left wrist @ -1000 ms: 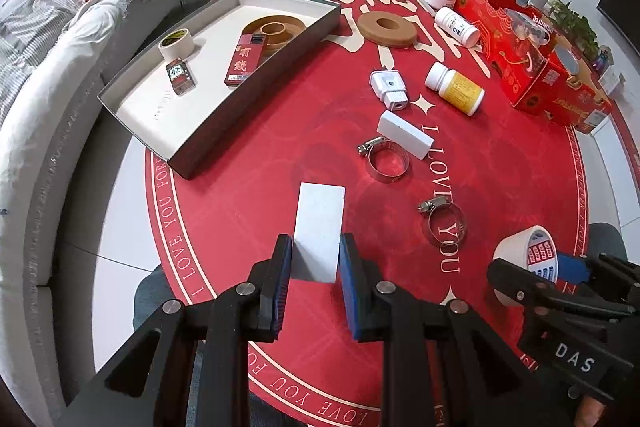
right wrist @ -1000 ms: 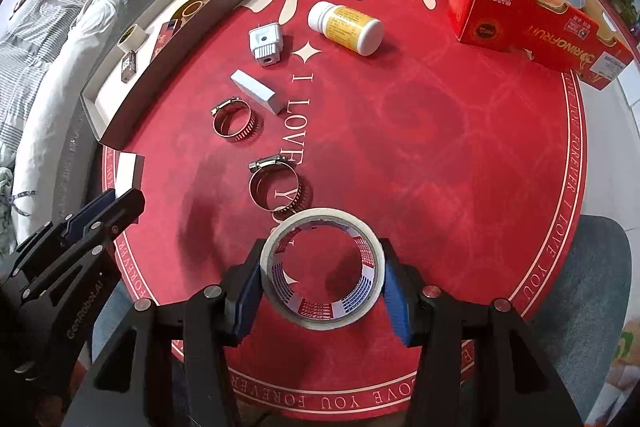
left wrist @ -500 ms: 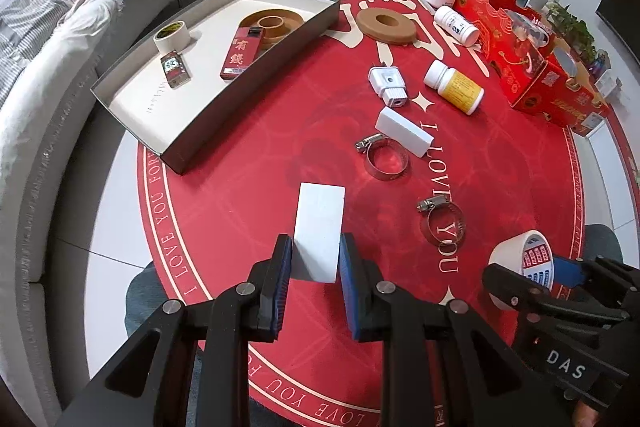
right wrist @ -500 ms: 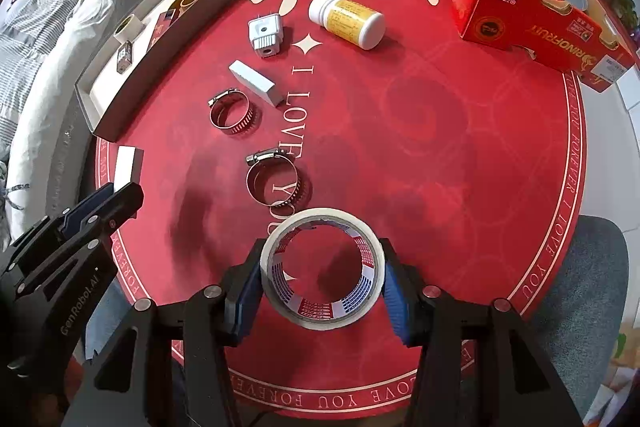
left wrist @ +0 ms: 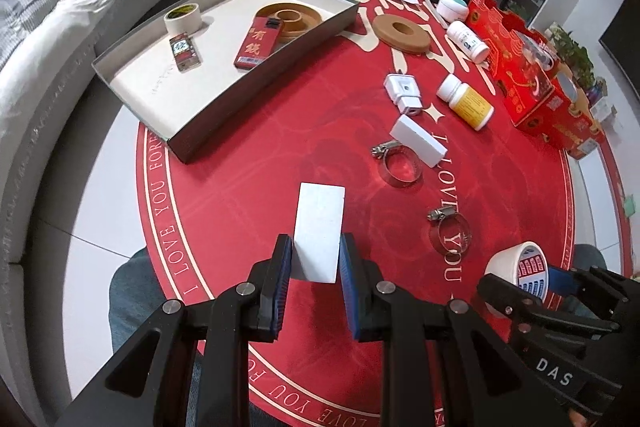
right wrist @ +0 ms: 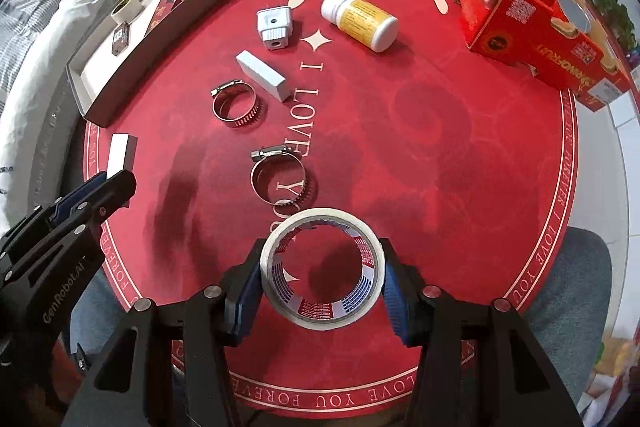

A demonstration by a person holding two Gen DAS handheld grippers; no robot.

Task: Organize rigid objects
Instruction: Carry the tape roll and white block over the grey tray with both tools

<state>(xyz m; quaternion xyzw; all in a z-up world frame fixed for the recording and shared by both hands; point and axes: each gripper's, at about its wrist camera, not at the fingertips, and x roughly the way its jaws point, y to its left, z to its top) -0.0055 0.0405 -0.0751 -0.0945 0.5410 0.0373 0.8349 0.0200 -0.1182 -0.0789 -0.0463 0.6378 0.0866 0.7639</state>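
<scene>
At the far left, an open grey tray (left wrist: 224,131) sat on the red mat (left wrist: 280,131), holding a small tape roll (left wrist: 183,18), two red packets and a brown ring. The left gripper (left wrist: 313,269) hung above the mat's near edge, its pads pinching a white block (left wrist: 320,231). Further right lay two metal hose clamps (right wrist: 239,104), a second white block (right wrist: 262,75), a white adapter (right wrist: 274,23) and a yellow-labelled bottle (right wrist: 360,21). The right gripper (right wrist: 320,287) clasped a roll of printed tape (right wrist: 320,273) by its outer sides, over the mat.
</scene>
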